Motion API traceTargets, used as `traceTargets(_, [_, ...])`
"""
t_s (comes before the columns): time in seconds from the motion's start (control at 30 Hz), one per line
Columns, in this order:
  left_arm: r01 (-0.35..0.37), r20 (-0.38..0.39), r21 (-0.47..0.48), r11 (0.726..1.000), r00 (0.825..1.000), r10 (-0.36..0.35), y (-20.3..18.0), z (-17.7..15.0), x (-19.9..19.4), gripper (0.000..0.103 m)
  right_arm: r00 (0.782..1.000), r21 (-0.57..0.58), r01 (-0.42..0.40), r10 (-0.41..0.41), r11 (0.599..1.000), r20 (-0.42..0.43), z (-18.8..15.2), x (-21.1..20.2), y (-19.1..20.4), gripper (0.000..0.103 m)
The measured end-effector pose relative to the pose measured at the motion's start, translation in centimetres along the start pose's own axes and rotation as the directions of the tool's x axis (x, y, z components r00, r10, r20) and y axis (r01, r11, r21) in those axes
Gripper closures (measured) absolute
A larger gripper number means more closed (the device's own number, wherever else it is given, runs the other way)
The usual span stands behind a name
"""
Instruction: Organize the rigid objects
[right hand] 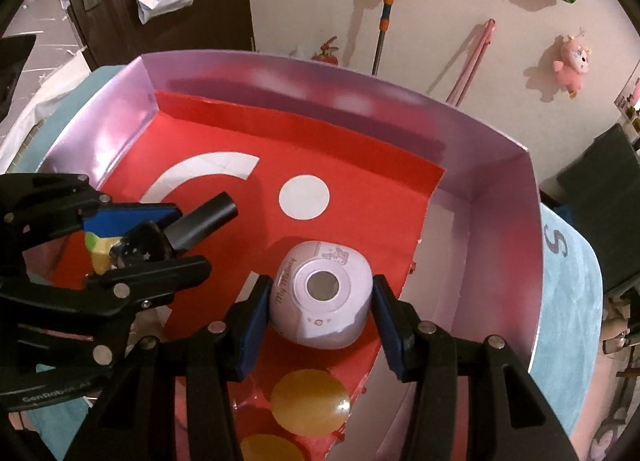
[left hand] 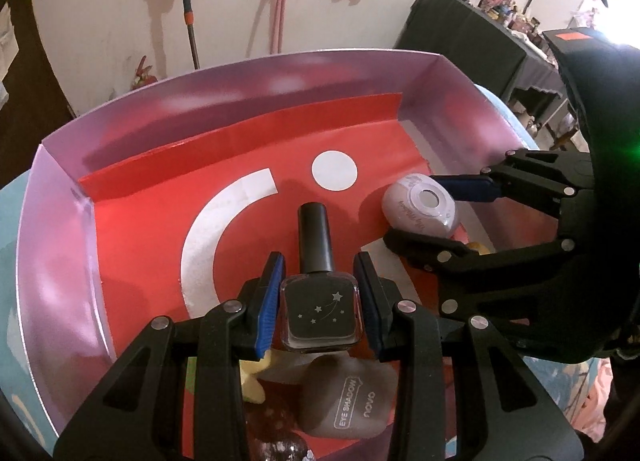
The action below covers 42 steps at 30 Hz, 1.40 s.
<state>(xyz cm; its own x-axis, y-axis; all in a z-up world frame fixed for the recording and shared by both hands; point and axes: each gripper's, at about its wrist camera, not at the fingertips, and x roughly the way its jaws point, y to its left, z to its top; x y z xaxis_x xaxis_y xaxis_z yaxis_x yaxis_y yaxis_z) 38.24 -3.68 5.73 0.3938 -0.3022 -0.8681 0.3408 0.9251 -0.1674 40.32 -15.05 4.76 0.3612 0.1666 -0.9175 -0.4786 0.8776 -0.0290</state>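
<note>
My left gripper is shut on a black nail polish bottle with silver stars, its tall black cap pointing away over the red floor of a pink box. In the right wrist view the same bottle hangs at the left in that gripper. My right gripper is shut on a rounded lilac "My Melody" case with a round window, held low inside the box. From the left wrist view the case and right gripper sit at the right.
Under the left gripper lie a grey eye shadow case, a pale yellow piece and a glittery item. Two amber discs rest below the right gripper. The box stands on a light blue cloth. A wall with plush toys is behind.
</note>
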Motion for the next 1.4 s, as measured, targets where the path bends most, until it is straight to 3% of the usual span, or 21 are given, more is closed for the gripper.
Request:
traceTargets(0.33, [-0.019, -0.011, 0.007, 1.0, 1.0, 0.019, -0.3, 0.0, 1.0, 0.069, 1.0, -0.019, 0.031, -0.031, 0.999, -0.001, -0.1, 0.6, 0.3, 0.051])
traceTargets(1.3, [-0.034, -0.007, 0.008, 0.999, 0.999, 0.035, -0.6, -0.1, 1.2, 0.069, 1.0, -0.009, 0.021, -0.021, 1.0, -0.011, 0.2, 0.5, -0.5, 0.05])
traceTargets(1.4, [-0.032, 0.003, -0.004, 0.999, 0.999, 0.032, -0.3, -0.2, 1.0, 0.065, 1.0, -0.01, 0.02, -0.021, 1.0, -0.011, 0.2, 0.4, -0.6, 0.05])
